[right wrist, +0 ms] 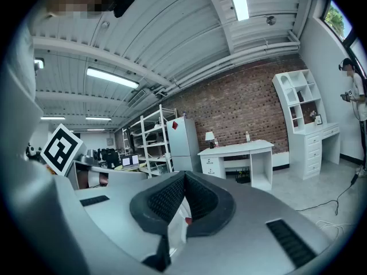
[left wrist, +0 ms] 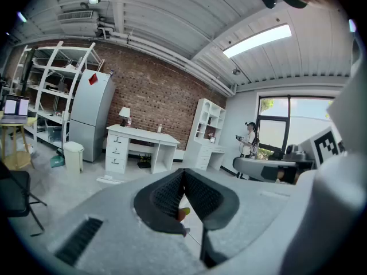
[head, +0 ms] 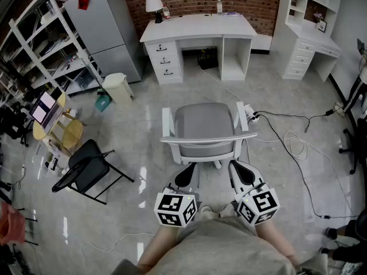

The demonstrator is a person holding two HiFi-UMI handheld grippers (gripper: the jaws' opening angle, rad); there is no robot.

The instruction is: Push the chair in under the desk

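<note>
The grey chair (head: 205, 128) with a white frame stands on the open floor, its backrest toward me and its seat facing the white desk (head: 198, 30) by the brick wall. A wide stretch of floor lies between them. My left gripper (head: 184, 176) and right gripper (head: 241, 173) hover side by side just behind the backrest, both shut with nothing in them. I cannot tell whether they touch the chair. In the left gripper view the shut left gripper (left wrist: 183, 173) points toward the desk (left wrist: 140, 139). The right gripper view shows the same for the right gripper (right wrist: 184, 179) and desk (right wrist: 238, 149).
A black folding chair (head: 89, 171) stands at the left, with a white bin (head: 117, 87) and grey fridge (head: 106, 30) beyond. Cables and a power strip (head: 250, 113) lie on the floor right of the chair. White shelving (head: 309, 27) fills the back right corner.
</note>
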